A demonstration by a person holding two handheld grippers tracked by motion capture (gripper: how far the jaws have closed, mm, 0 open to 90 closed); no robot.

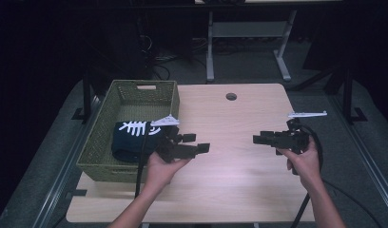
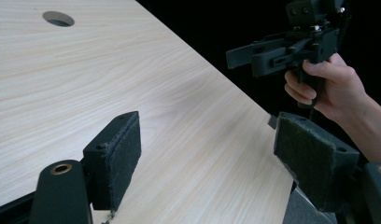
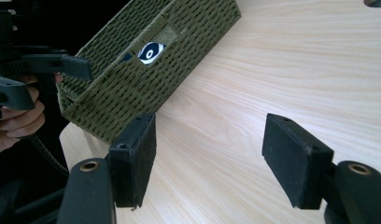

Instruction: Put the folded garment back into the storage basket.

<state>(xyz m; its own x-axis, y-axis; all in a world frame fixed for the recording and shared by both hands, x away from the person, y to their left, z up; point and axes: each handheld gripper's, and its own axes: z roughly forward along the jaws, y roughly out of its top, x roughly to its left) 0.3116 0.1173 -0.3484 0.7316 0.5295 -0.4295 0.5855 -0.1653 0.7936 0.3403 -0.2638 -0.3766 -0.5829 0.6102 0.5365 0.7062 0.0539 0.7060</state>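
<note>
A green woven basket (image 1: 102,169) stands on the left part of the light wooden table (image 1: 230,190). Inside it lies a folded dark blue cloth (image 1: 128,142) with a white fishbone print; the cloth (image 3: 149,52) also peeks through the handle slot of the basket (image 3: 132,84). My left gripper (image 1: 197,142) hovers just right of the basket, open, with nothing between its pads (image 2: 118,154). My right gripper (image 1: 257,138) is held over the table's right side, pointing left towards the other one, open and empty (image 3: 209,135). In the left gripper view the right gripper (image 2: 244,56) shows farther off in a hand.
A round cable hole (image 1: 231,96) sits near the table's far edge. Bare tabletop lies between the two grippers and towards the front edge. Cables trail from both grippers off the near side. Dark floor and a desk frame (image 1: 211,52) lie beyond the table.
</note>
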